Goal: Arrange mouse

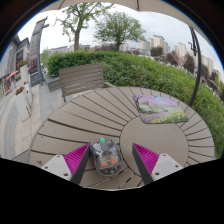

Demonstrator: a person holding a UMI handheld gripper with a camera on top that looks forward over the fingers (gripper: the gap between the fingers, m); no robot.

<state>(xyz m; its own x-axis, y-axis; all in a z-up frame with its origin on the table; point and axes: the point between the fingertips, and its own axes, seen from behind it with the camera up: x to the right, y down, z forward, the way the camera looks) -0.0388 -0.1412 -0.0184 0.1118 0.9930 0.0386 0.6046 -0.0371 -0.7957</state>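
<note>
Gripper view, wide-angle, looking forward along two fingers over a round outdoor table (95, 115) made of pale wooden slats that run away from the camera. At the near side, the gripper (108, 158) shows its two fingers, each with a magenta pad (77, 157) on its inner face, one to the left and one to the right. The fingers stand wide apart. Between them, resting on the slats, lies a small mouse (106, 155) with a see-through or glossy shell and dark and reddish parts inside. A gap shows at each side of it, so neither pad presses on it and the gripper holds nothing. No brand or writing can be read on the mouse.

Beyond the right finger, toward the far right part of the table, lies a rectangular mouse mat (161, 108) printed with a mixed purple, green and pale pattern. Any lettering on it is too small to read. It sits well apart from the mouse.

Behind the table on the left stands a slatted wooden bench (81, 78). A long green hedge (150, 72) runs behind the table and down its right side. Paved ground (20, 115) lies to the left. Farther off are trees (118, 25), pale buildings (160, 46) and an overcast sky
</note>
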